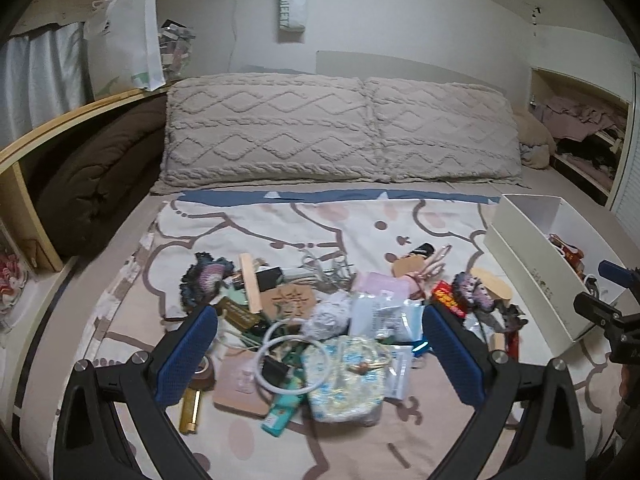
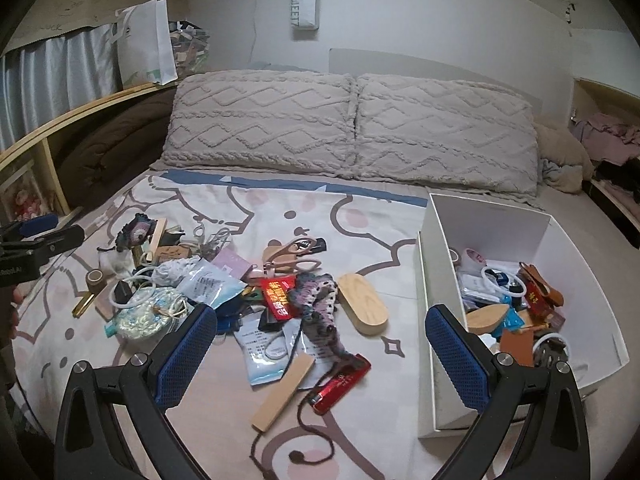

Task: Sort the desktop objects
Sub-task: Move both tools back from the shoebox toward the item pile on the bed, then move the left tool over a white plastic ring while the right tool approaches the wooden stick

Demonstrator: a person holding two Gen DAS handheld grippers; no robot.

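Jaws wide apart on left gripper [image 1: 316, 354] & right gripper [image 2: 320, 350], both empty above clutter pile [image 2: 240, 292].

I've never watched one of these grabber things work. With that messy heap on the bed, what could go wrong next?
The white cable loop lies tangled over other bits, so lifting it might drag neighbours along. The yarn tail of the knitted piece trails under the red lighter and could snag it. The white box sits on soft bedding, so a nudge may tip it.
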